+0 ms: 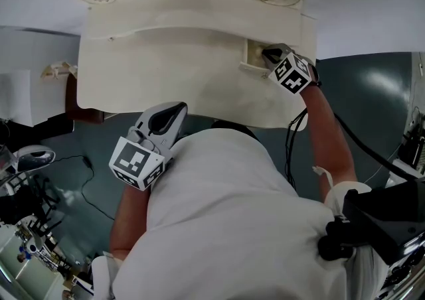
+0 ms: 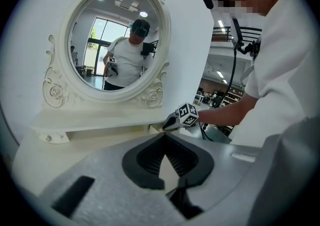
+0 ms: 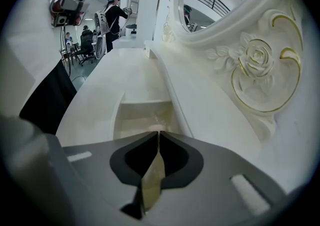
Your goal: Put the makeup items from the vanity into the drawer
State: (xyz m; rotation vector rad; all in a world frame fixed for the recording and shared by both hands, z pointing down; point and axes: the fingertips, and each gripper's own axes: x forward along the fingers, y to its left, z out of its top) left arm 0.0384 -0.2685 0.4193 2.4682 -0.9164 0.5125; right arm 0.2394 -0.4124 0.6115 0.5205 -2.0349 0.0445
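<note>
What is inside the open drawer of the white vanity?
The small cream drawer shows only its pale floor and walls. The right tongs cover its near end, and a small pale shape at their tips is too unclear to name.

The worktop (image 1: 179, 86) lies bare and wide before the raised shelf (image 2: 95, 120). The small open drawer (image 3: 140, 115) is narrow between its walls, the right tongs (image 3: 159, 134) filling its mouth; the carved mirror frame (image 3: 255, 65) stands close alongside.
</note>
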